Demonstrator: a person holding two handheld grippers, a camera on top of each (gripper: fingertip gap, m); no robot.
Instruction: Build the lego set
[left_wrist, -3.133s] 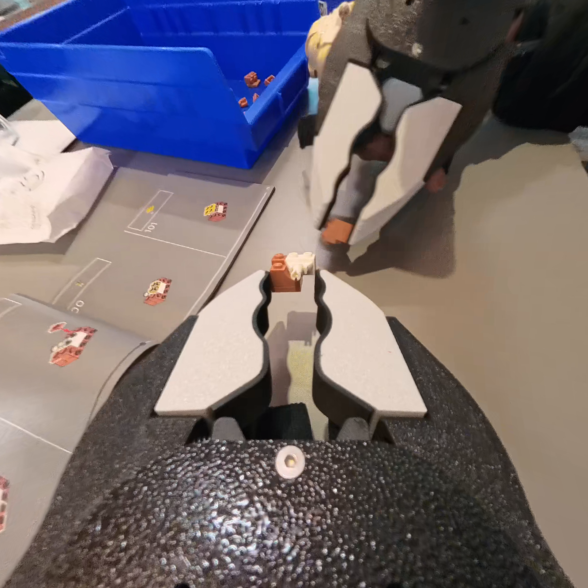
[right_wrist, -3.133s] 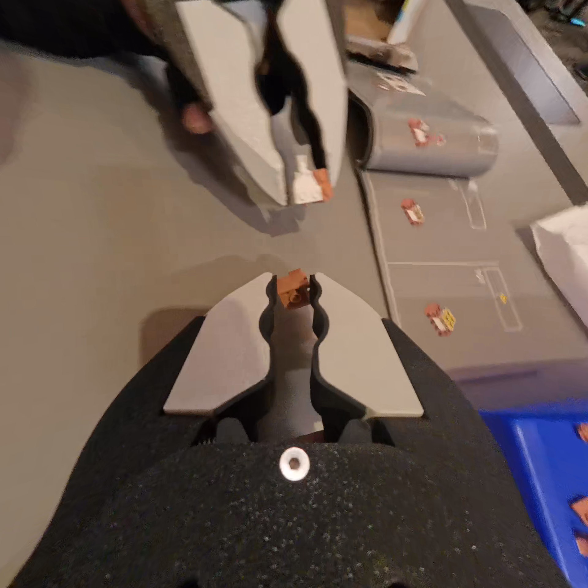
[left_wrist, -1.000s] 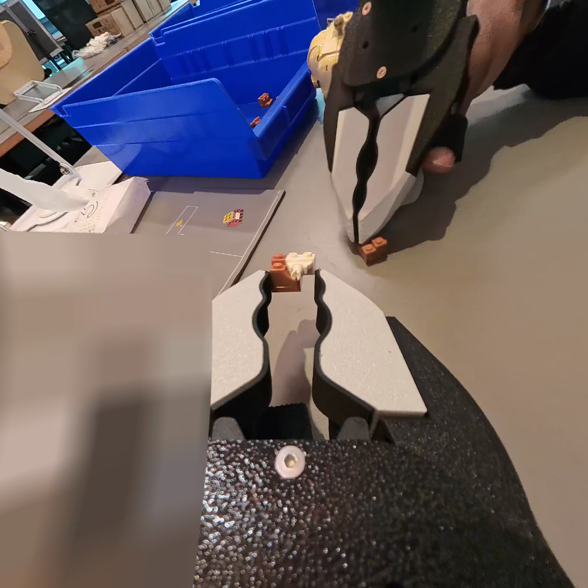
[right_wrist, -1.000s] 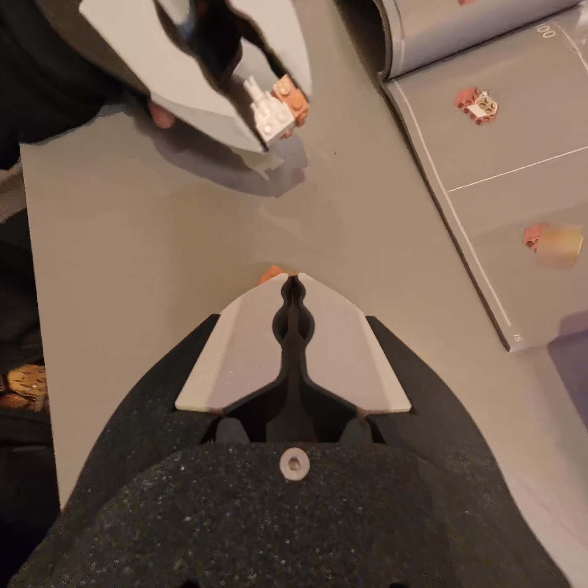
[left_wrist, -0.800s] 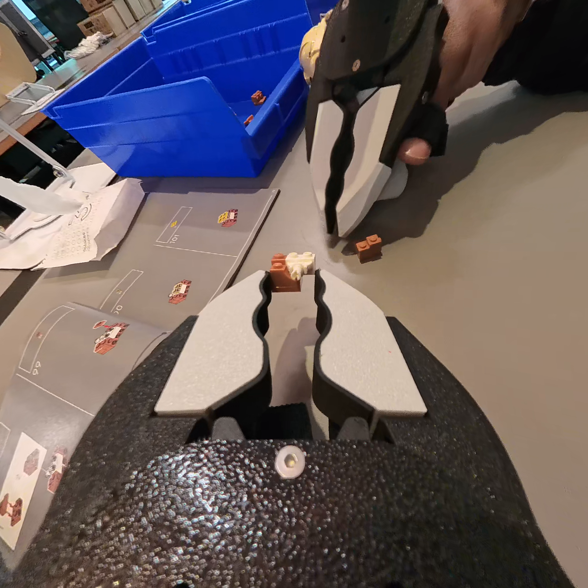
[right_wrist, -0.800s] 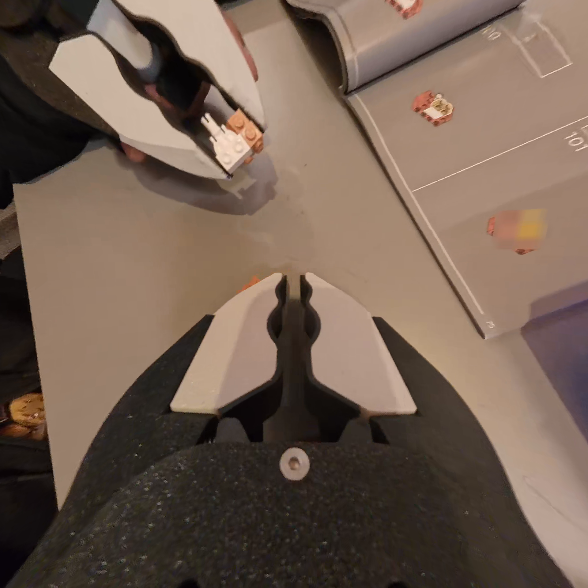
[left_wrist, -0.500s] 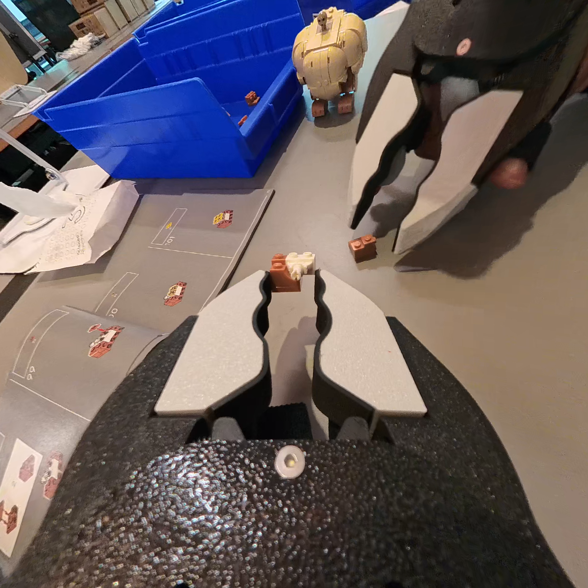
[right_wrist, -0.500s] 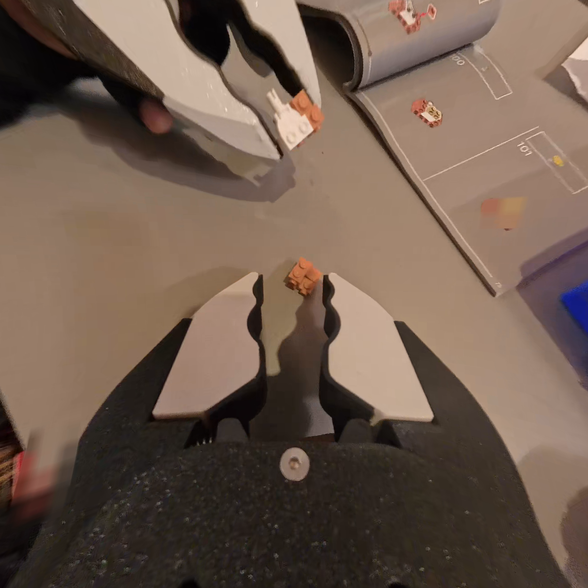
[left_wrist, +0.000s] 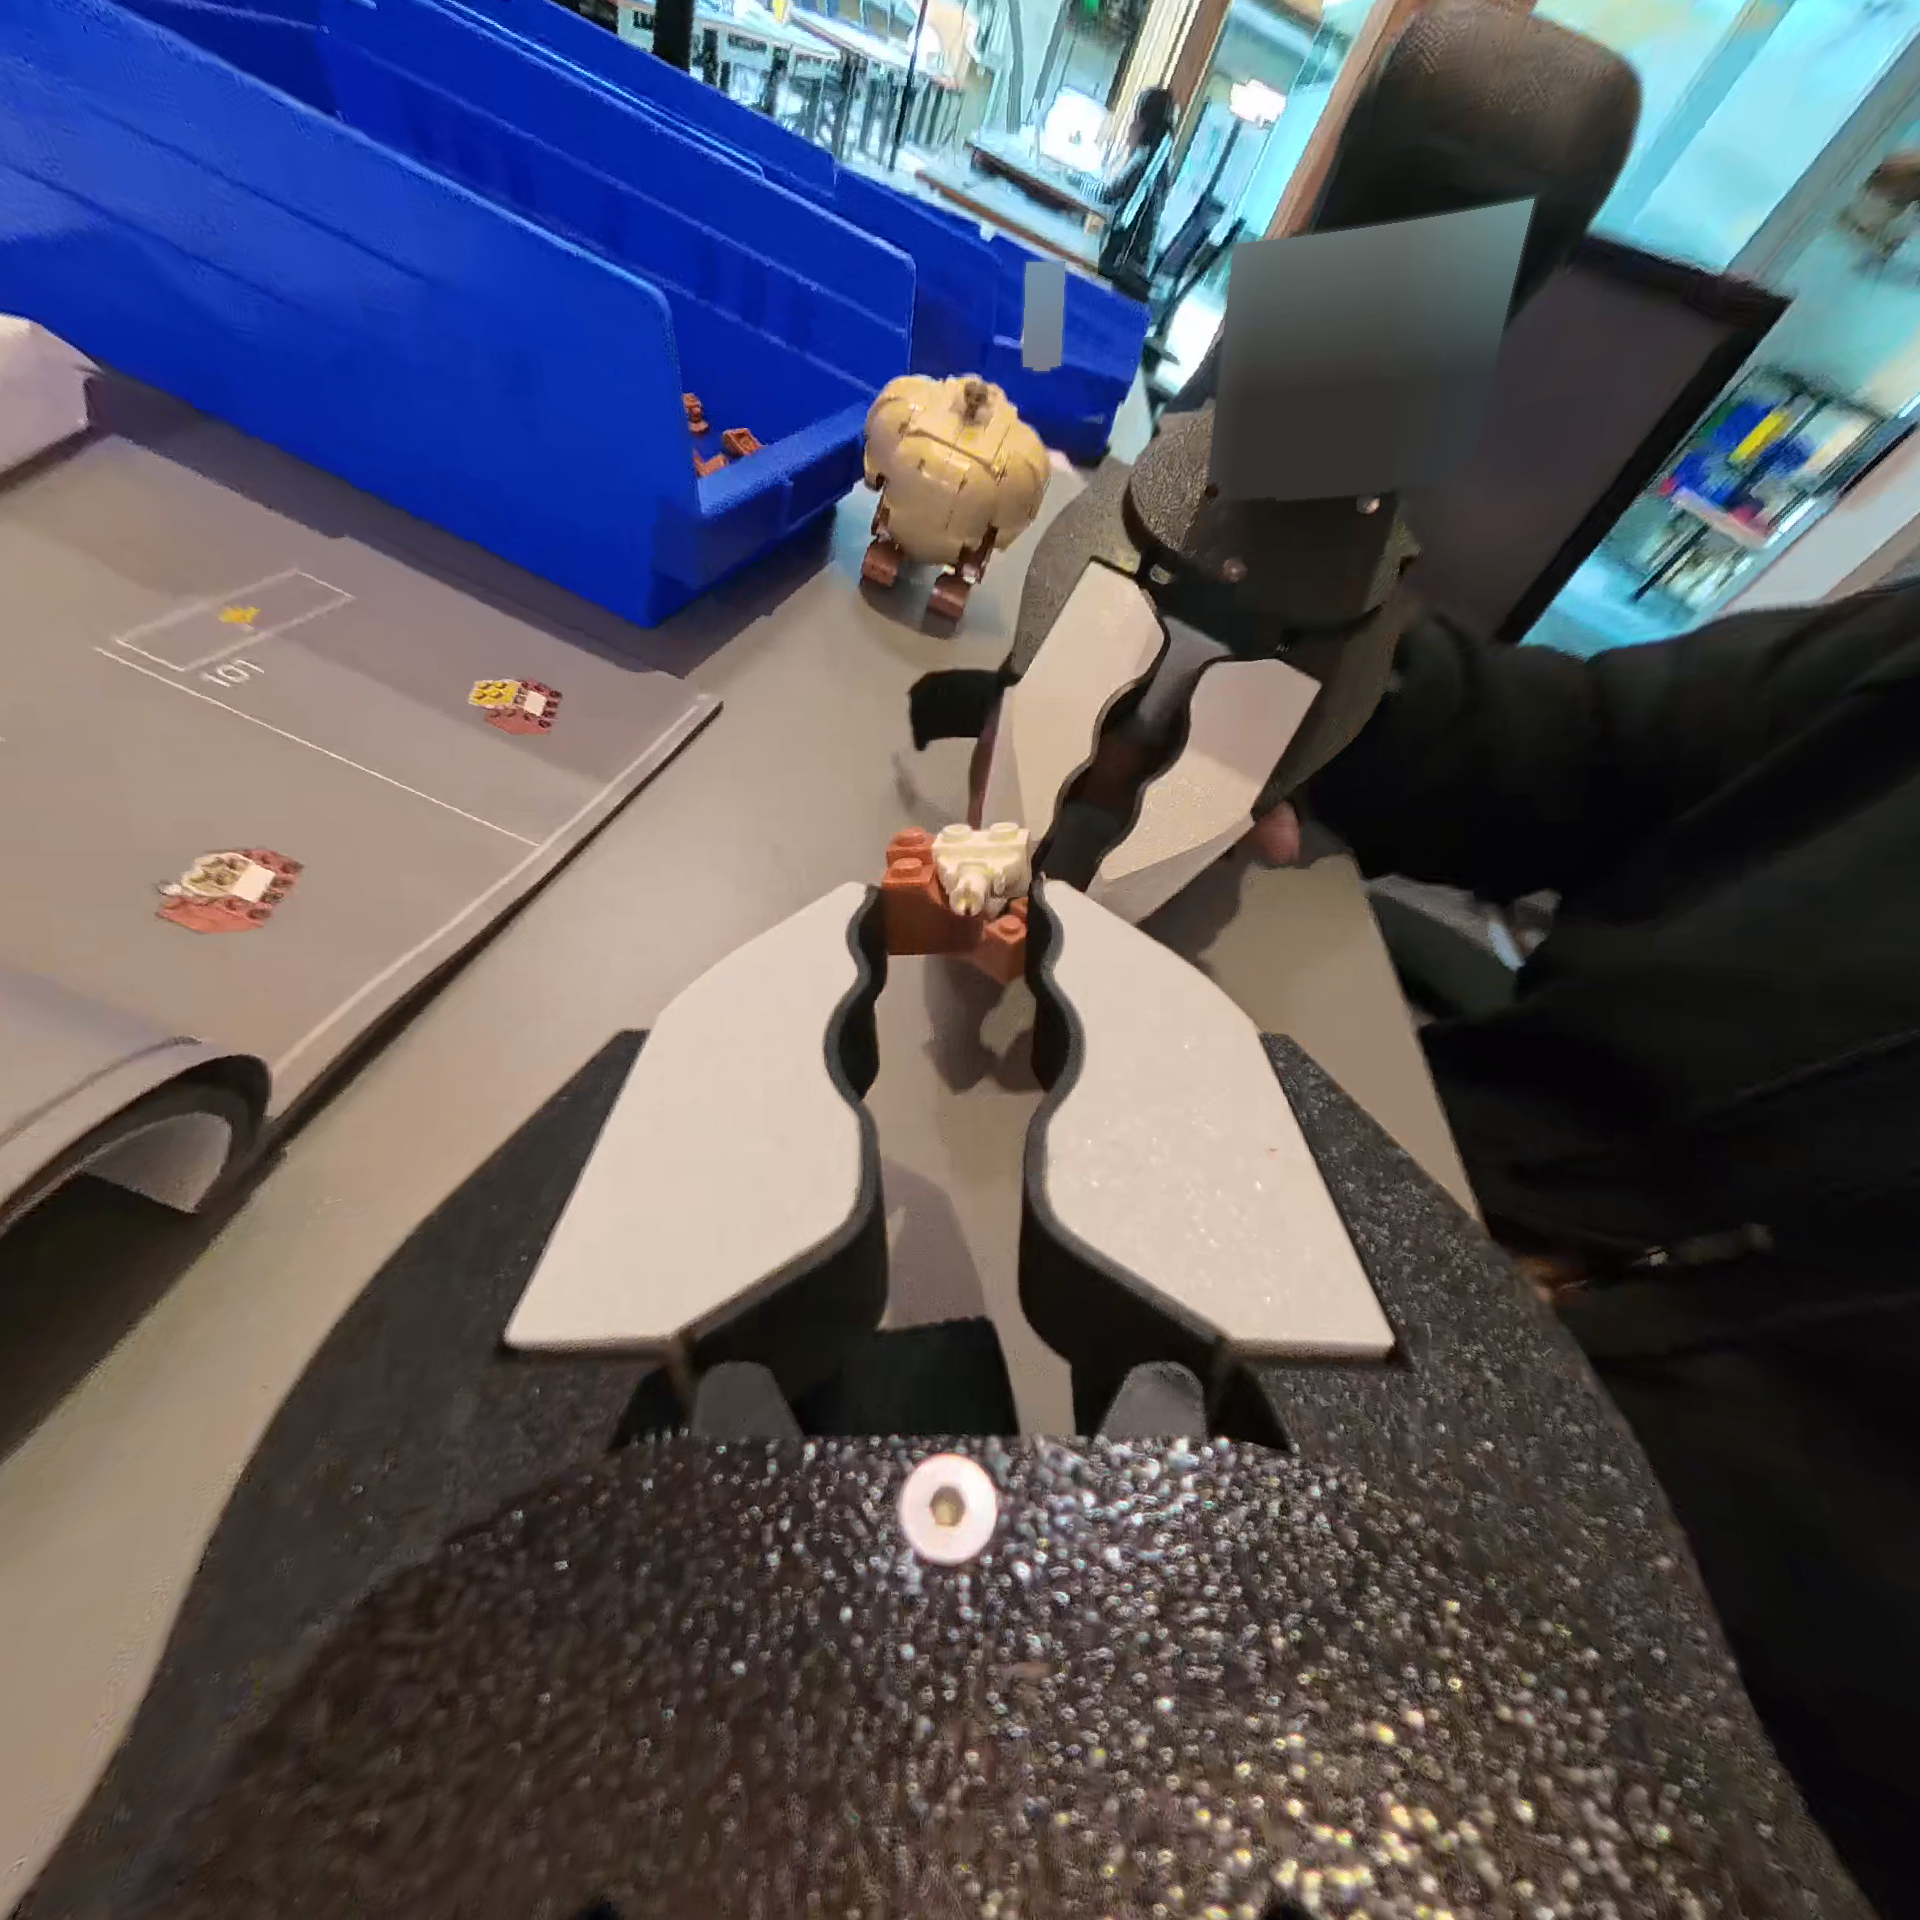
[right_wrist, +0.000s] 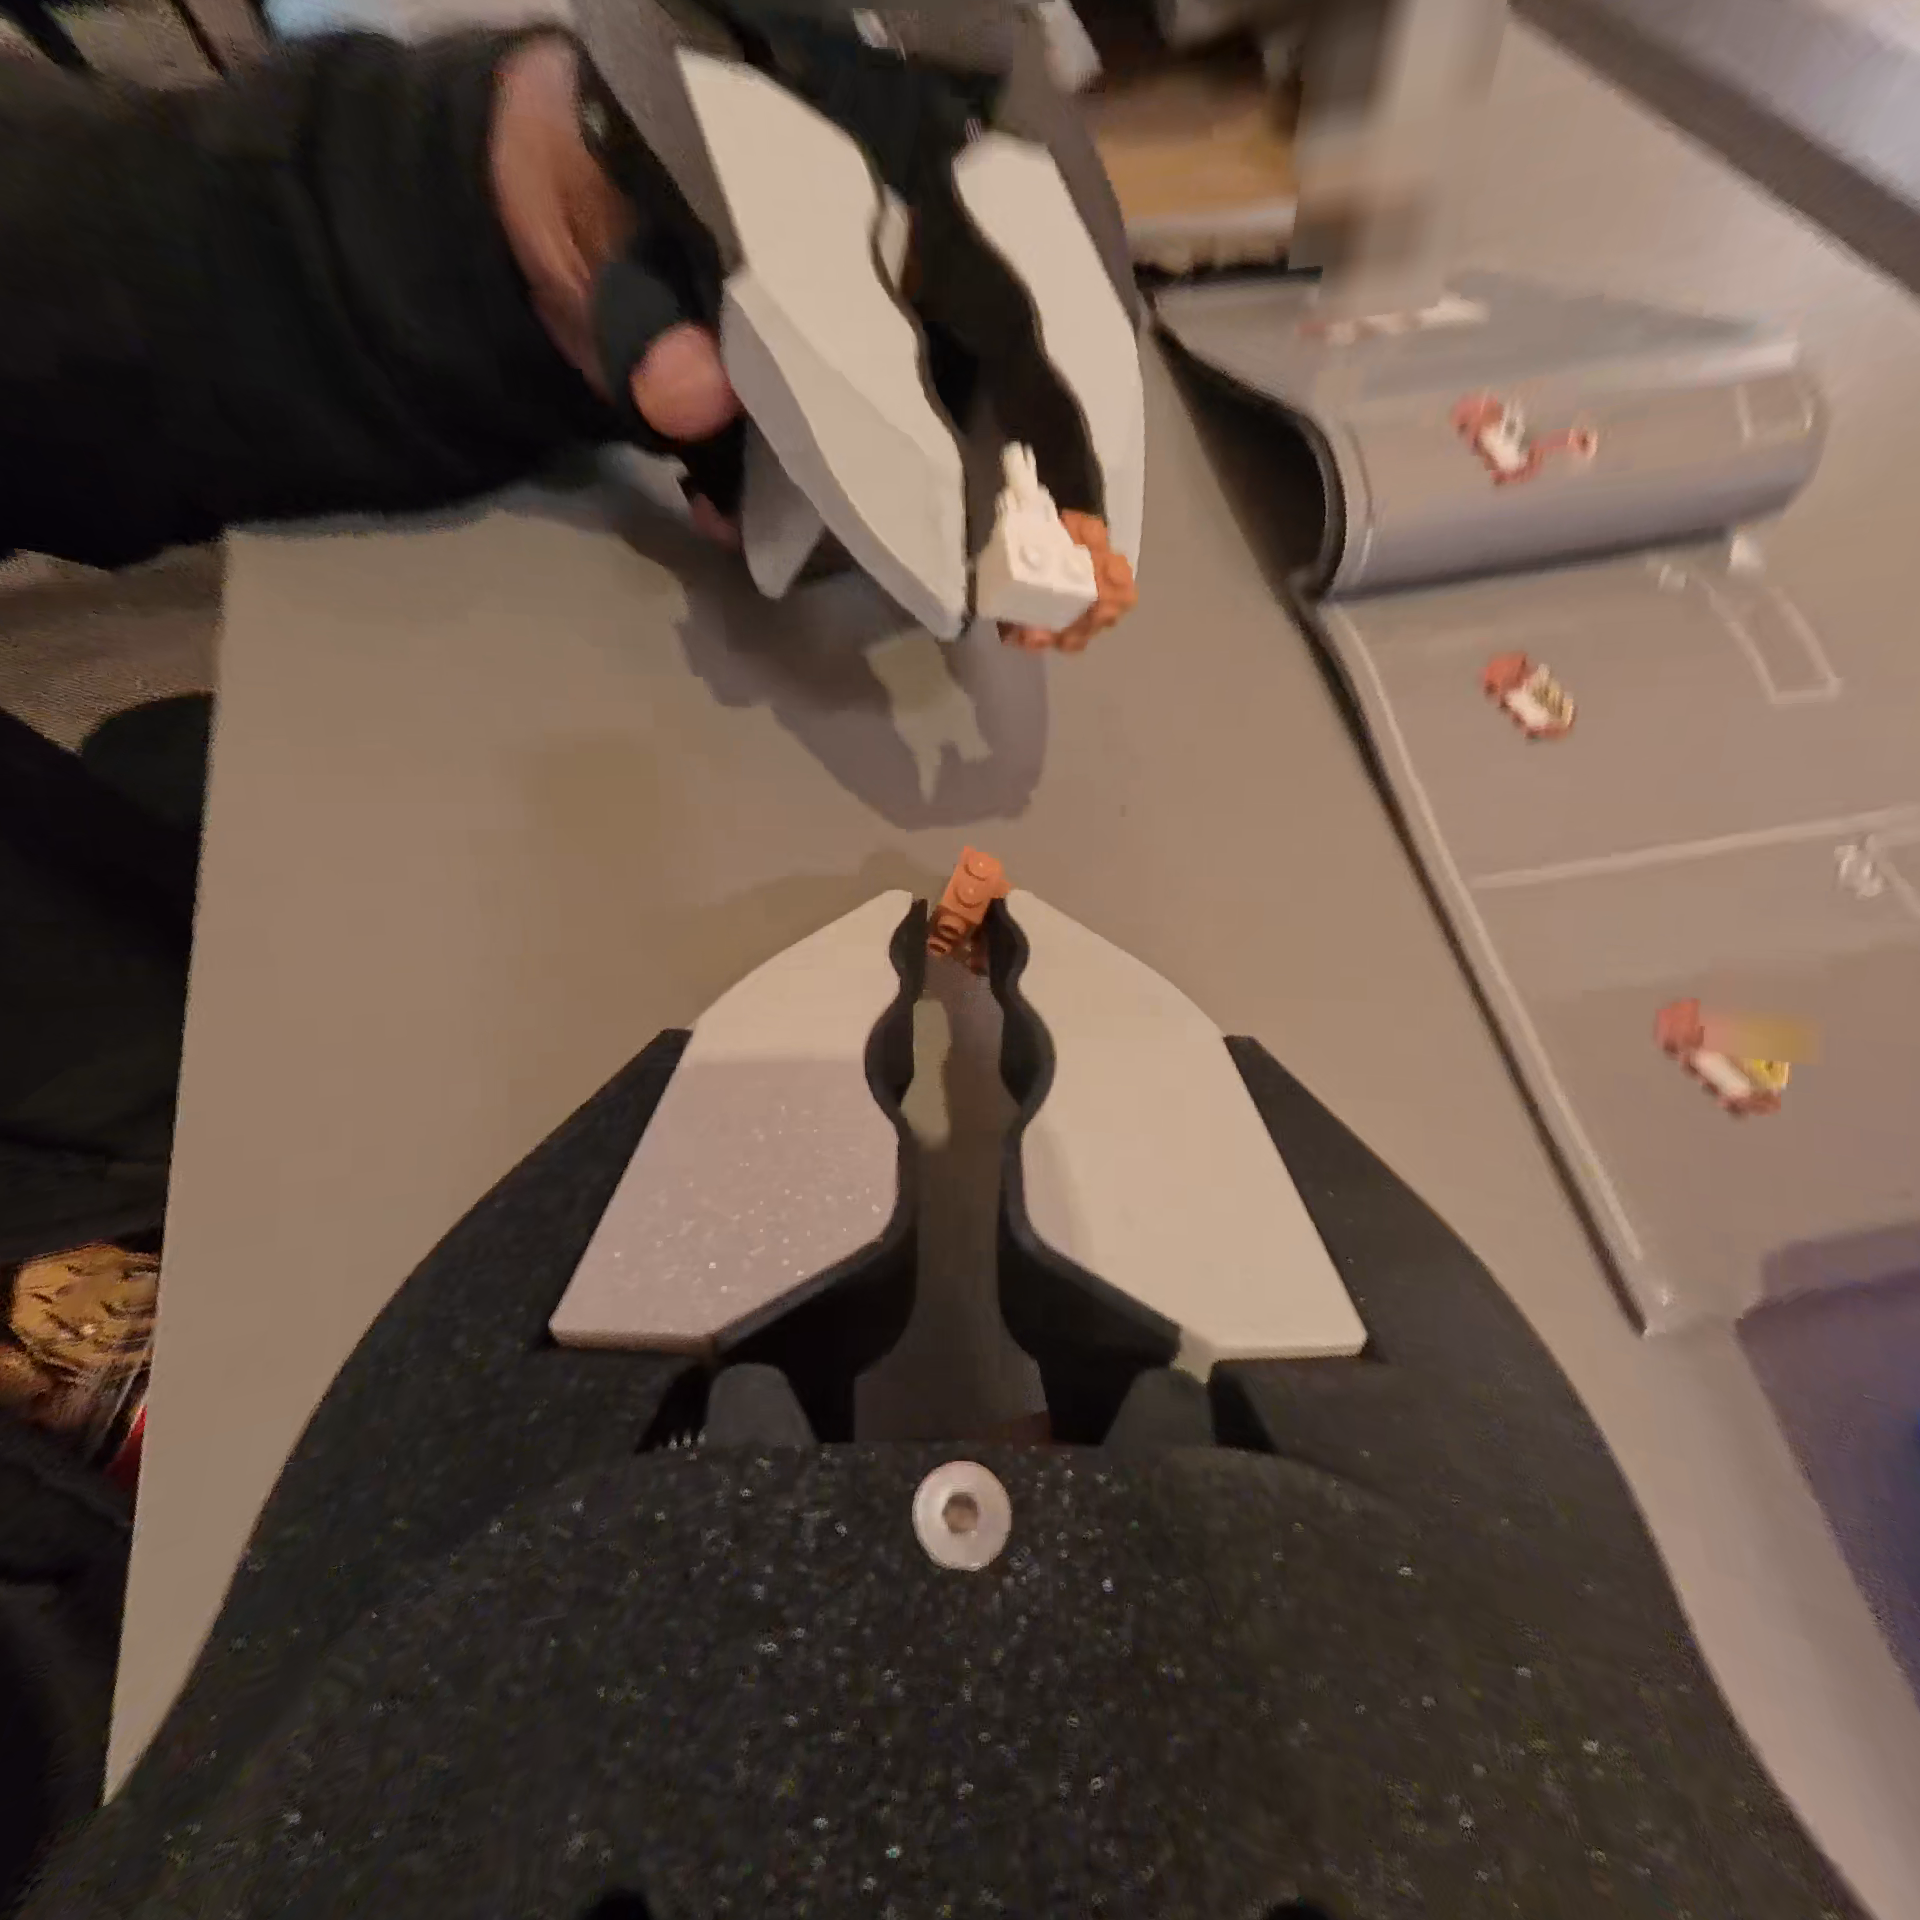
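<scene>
My left gripper (left_wrist: 951, 914) is shut on a small brick assembly (left_wrist: 920, 914), a brown block with a white piece (left_wrist: 982, 862) on top, held above the grey table (left_wrist: 779, 831). It also shows in the right wrist view (right_wrist: 1039, 597), with the assembly (right_wrist: 1044, 577) at its tips. My right gripper (right_wrist: 961, 914) is shut on a small orange-brown brick (right_wrist: 968, 883) that sticks out past its tips. In the left wrist view the right gripper (left_wrist: 1081, 894) is just beyond my left fingertips, tips pointing down toward the assembly.
Blue bins (left_wrist: 416, 312) with loose brown bricks stand at the back left, and a tan brick figure (left_wrist: 956, 468) stands beside them. An open grey instruction booklet (left_wrist: 312, 779) lies at the left; it also shows in the right wrist view (right_wrist: 1662, 727). A person's black sleeve (left_wrist: 1662, 831) is at the right. The tips of one gripper are about 5 cm away from the tips of the other. About 20 cm separates my right fingertips from the tan brick figure (left_wrist: 956, 468).
My right gripper was shut on air beside the small brick on the table, opened around it, then shut on it and lifted it toward the left gripper. The left grasp is unchanged.
</scene>
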